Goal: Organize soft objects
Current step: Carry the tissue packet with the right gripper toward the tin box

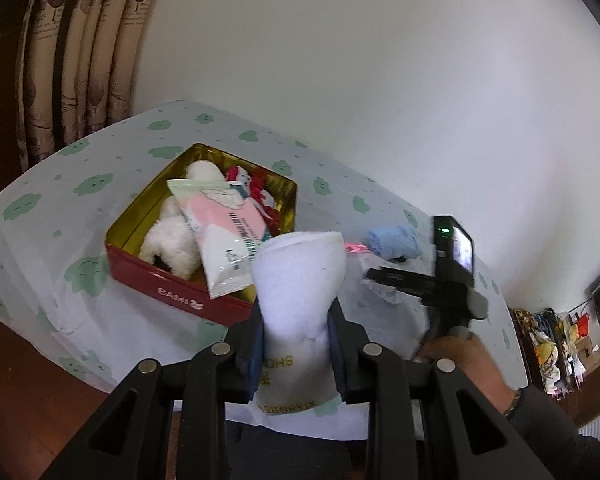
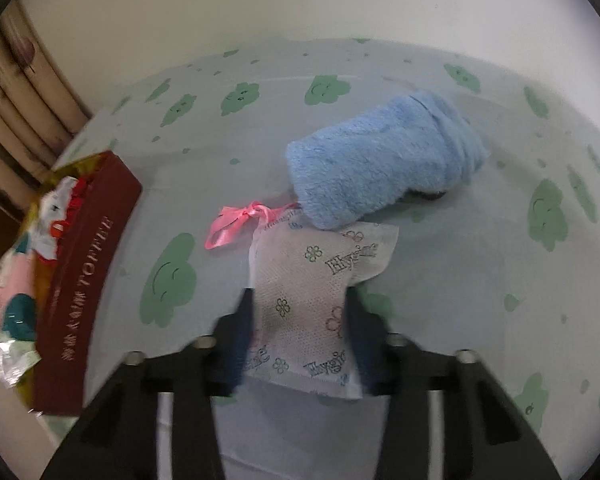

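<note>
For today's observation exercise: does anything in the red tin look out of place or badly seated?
Yes. The pink-and-white foil packet lies tilted across the red tin, its lower end overhanging the front wall rather than lying flat inside. It rests on a white plush toy, so the tin looks overfilled.

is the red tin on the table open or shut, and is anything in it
Open. No lid covers the red tin; its gold inside shows, holding a white plush toy, a pink packet and something red and white.
</note>
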### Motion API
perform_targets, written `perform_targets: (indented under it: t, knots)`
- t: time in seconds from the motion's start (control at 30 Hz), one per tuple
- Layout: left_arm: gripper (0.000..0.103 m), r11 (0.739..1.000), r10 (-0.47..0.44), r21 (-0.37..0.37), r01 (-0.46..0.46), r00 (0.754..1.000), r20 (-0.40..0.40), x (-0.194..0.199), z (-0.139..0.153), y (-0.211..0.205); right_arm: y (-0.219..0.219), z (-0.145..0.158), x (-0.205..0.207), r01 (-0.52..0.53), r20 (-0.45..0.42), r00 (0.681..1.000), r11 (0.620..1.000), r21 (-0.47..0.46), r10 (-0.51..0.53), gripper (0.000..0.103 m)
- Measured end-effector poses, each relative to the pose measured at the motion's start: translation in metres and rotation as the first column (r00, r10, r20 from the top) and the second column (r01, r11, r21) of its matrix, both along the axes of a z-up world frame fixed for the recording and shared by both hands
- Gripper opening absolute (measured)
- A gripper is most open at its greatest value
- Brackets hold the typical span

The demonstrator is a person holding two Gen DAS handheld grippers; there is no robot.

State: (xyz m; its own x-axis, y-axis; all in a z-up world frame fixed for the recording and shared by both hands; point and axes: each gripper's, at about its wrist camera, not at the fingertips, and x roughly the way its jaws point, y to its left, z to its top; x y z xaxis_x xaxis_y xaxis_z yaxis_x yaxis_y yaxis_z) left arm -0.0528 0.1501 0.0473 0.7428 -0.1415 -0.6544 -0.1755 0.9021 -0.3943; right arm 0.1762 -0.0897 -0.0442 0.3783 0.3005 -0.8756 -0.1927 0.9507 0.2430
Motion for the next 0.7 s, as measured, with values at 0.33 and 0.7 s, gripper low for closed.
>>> perform_targets:
  t: [0.33,0.7]
  knots:
    - [0.029,1.0,0.027,0.005,-0.027,1.0,-0.011,0.0,-0.006,0.005,-0.034,0.011,-0.026,0.024,-0.045,0.999,0.985,0.169,-0.016,0.017]
    - [0.03,0.997,0.064,0.039,-0.064,0.998,0.002,-0.006,-0.003,0.01,-0.007,0.074,-0.049,-0.088,0.018,0.996,0.944,0.318,0.087,0.017]
